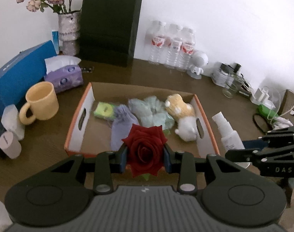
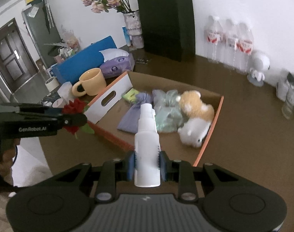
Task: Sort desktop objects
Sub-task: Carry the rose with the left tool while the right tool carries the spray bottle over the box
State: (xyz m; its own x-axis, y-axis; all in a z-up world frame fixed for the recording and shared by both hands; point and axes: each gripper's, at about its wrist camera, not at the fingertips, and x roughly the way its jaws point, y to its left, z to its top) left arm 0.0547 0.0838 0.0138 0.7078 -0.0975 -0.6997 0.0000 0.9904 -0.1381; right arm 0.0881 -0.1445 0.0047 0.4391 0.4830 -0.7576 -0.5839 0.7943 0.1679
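Observation:
My left gripper (image 1: 145, 157) is shut on a red rose (image 1: 145, 148), held just over the near rim of an open cardboard box (image 1: 77, 123) with orange edges. My right gripper (image 2: 147, 163) is shut on a white spray bottle (image 2: 147, 147), nozzle pointing away, above the box's near corner. Inside the box lie a green packet (image 1: 104, 110), a lilac pouch (image 1: 121, 125), pale green cloth (image 1: 152, 114) and a plush toy (image 1: 182, 118). The right gripper with the bottle (image 1: 227, 133) shows at the right of the left wrist view; the left one with the rose (image 2: 73, 114) shows at the left of the right wrist view.
A yellow mug (image 1: 40, 104), a purple tissue pack (image 1: 65, 73) and a blue box (image 1: 17, 75) stand left of the cardboard box. Behind are a vase of flowers (image 1: 68, 31), a black paper bag (image 1: 108, 29), water bottles (image 1: 172, 44), a white figurine (image 1: 198, 63), a glass (image 1: 231, 87) and cables.

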